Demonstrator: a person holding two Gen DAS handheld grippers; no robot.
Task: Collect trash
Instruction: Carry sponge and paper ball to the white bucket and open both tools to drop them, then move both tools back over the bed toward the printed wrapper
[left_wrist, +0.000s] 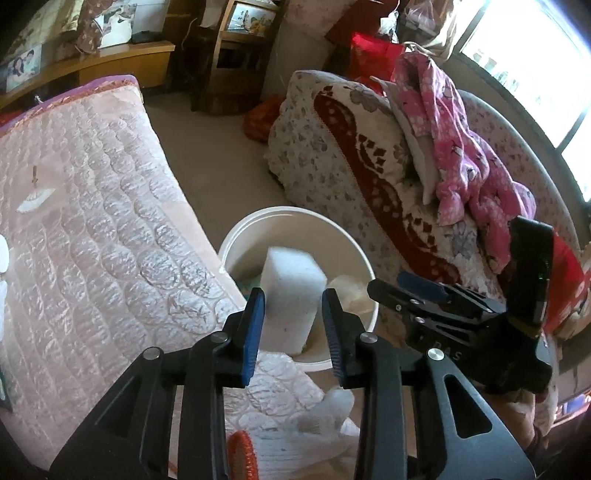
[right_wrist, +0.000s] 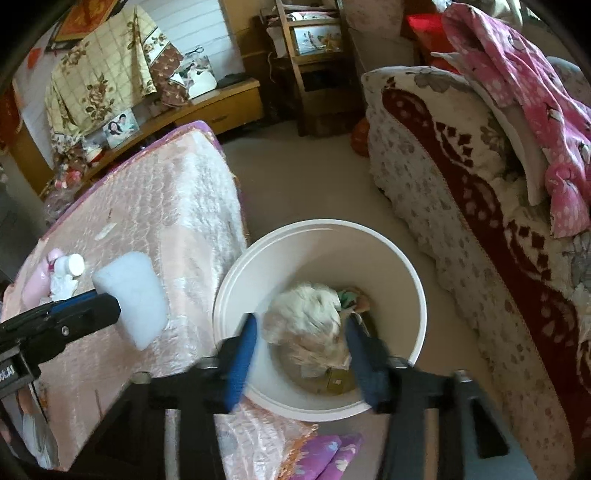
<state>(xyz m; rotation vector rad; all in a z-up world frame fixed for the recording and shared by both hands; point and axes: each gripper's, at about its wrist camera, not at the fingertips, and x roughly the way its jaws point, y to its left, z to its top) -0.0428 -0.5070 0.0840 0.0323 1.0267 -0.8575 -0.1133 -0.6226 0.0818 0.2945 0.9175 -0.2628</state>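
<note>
My left gripper (left_wrist: 293, 301) is shut on a white foam block (left_wrist: 290, 295) and holds it over the rim of the white trash bucket (left_wrist: 343, 236); the block also shows in the right wrist view (right_wrist: 133, 295), above the pink quilted bed. My right gripper (right_wrist: 301, 325) is open over the bucket (right_wrist: 413, 269), its blue fingers blurred. A crumpled whitish plastic bag (right_wrist: 310, 317) lies between and below the jaws, free of them, on other rubbish in the bucket. A white bottle (right_wrist: 68, 267) and crumpled tissue (right_wrist: 62, 286) lie on the bed.
The pink quilted bed (left_wrist: 92, 221) is on the left, with a small white scrap (left_wrist: 35, 199) on it. A floral sofa (left_wrist: 369, 166) with pink clothing (left_wrist: 461, 147) is on the right. Beige floor (right_wrist: 295, 184) runs between them to wooden furniture (right_wrist: 314, 74).
</note>
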